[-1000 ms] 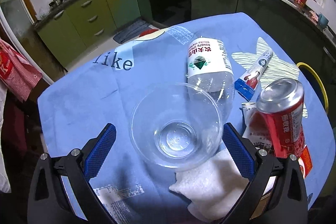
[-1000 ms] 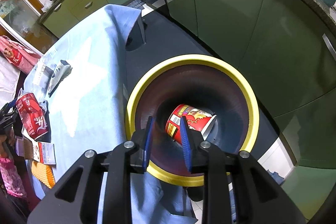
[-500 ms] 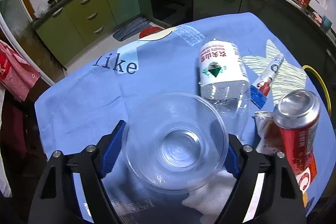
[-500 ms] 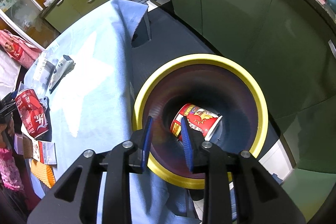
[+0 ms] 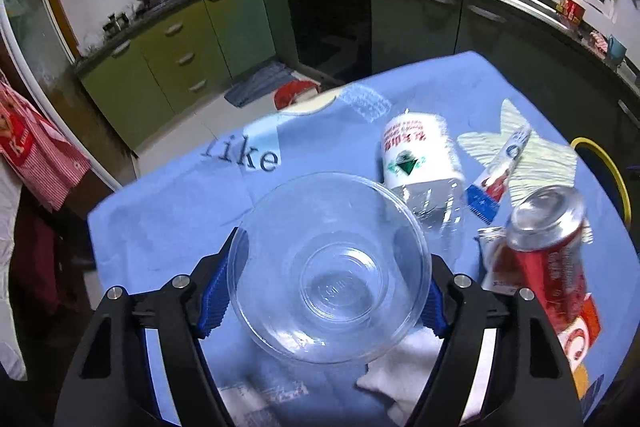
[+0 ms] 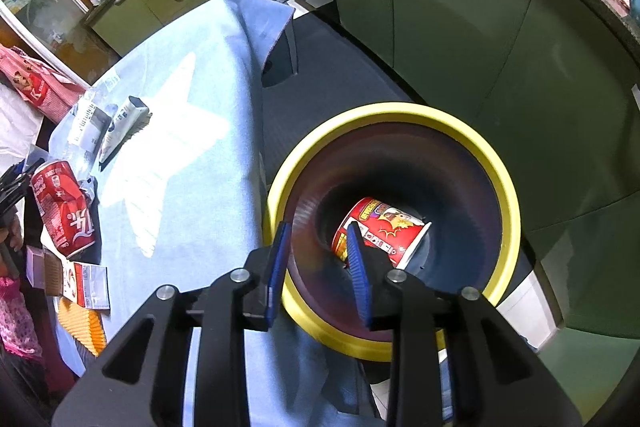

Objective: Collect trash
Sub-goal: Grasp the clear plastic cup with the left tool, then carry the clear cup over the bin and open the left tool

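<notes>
I have the left gripper (image 5: 330,283) clamped across the rim of the clear plastic bowl (image 5: 330,259), lifted off the blue tablecloth (image 5: 168,203) near its front edge so it can travel to the bin; a second ago the pads stood wide apart either side of it. My right gripper (image 6: 320,259) hangs over the yellow-rimmed bin (image 6: 506,211) beside the table's edge, jaws parted and empty, the red cup (image 6: 384,227) lying inside as before.

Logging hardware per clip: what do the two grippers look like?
Both match. The left gripper and right gripper have black angular frames with triangular cut-outs, silver round bolts at the joints, and blue ribbed pads lining the fingers. No cables, markings or sleeves show.
</notes>
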A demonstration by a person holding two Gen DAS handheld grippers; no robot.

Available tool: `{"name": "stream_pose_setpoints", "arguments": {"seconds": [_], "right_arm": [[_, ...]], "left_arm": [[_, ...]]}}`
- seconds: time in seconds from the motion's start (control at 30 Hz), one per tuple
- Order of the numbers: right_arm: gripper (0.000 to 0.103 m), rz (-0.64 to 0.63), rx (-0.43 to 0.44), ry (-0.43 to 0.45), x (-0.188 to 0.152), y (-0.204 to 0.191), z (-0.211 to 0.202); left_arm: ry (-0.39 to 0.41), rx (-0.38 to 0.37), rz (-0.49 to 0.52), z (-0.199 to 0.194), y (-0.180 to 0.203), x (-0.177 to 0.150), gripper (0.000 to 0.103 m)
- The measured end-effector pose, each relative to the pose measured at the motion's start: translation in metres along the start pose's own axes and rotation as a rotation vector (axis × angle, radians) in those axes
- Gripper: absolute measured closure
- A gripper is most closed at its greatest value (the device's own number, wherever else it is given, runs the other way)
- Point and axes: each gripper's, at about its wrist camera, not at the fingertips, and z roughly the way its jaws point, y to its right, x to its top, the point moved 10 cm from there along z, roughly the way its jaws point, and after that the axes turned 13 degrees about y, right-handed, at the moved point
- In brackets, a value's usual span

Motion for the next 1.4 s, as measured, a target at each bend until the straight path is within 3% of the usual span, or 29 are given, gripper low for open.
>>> {"name": "stream_pose_setpoints", "arguments": {"seconds": [0.17,0.33,0.47,0.6,0.87,1.1,1.2,1.3,1.4], "right_arm": [[0.075,0.004,0.01,0.041,0.002,0.002,-0.016],[0.072,0.012,0.016,0.086,-0.002,0.01,-0.036],[0.071,0.021,0.019,0.117,-0.01,0.02,-0.051],[0.072,0.041,0.018,0.138,-0.022,0.038,-0.065],[0.071,0.116,-0.006,0.207,-0.046,0.097,-0.109],[0.071,0.169,-0.03,0.229,-0.071,0.139,-0.13],[0.068,0.194,-0.034,0.231,-0.08,0.151,-0.131],[0.068,0.207,-0.036,0.224,-0.086,0.157,-0.129],[0.068,0.209,-0.037,0.219,-0.088,0.158,-0.127]], "left_arm": [[0.05,0.011,0.019,-0.042,0.006,0.022,0.029],[0.118,-0.014,0.066,-0.096,0.037,0.048,0.029],[0.155,-0.102,0.115,-0.124,0.091,0.066,0.029],[0.18,-0.246,0.186,-0.138,0.175,0.085,0.029],[0.156,-0.463,0.296,-0.114,0.345,0.11,0.028],[0.037,-0.538,0.373,-0.047,0.474,0.102,0.028],[0.009,-0.531,0.369,-0.02,0.5,0.099,0.027],[0.014,-0.51,0.369,-0.004,0.509,0.096,0.018],[0.035,-0.517,0.36,-0.009,0.512,0.103,0.014]]}}
